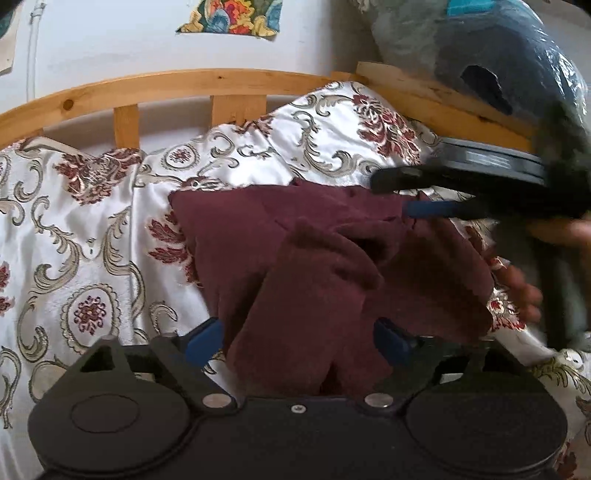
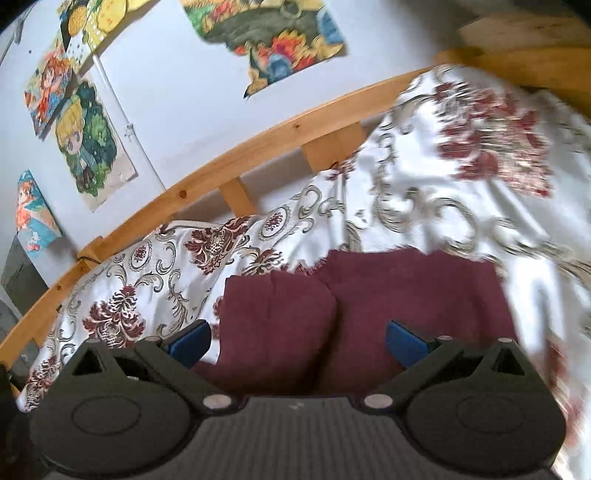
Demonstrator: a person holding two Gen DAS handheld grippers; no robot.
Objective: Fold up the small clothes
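- My left gripper (image 1: 297, 341) has its blue pads spread wide, and a thick roll of the maroon garment (image 1: 325, 266) runs up between them; neither pad is pressed into the cloth as far as I can tell.
- My right gripper (image 2: 297, 341) is just as wide open in its own view, with the same garment (image 2: 354, 306) lying between and beyond the pads, unpinched.
- The cloth is fuzzy and fleece-like, bunched in soft rounded lobes, with a flatter panel behind them.
- In the left view the raised fold's long axis leans from my pads up and to the right.
- The garment lies on a glossy white bedspread (image 1: 92, 229) with maroon flowers and grey scrolls.
- In the left view the right gripper comes in from the right, a blue finger (image 1: 432, 208) over the garment's far edge; blur hides any contact.
- Behind stands a curved pine bed rail (image 1: 166, 86), then a white wall with a cartoon poster (image 1: 231, 16).
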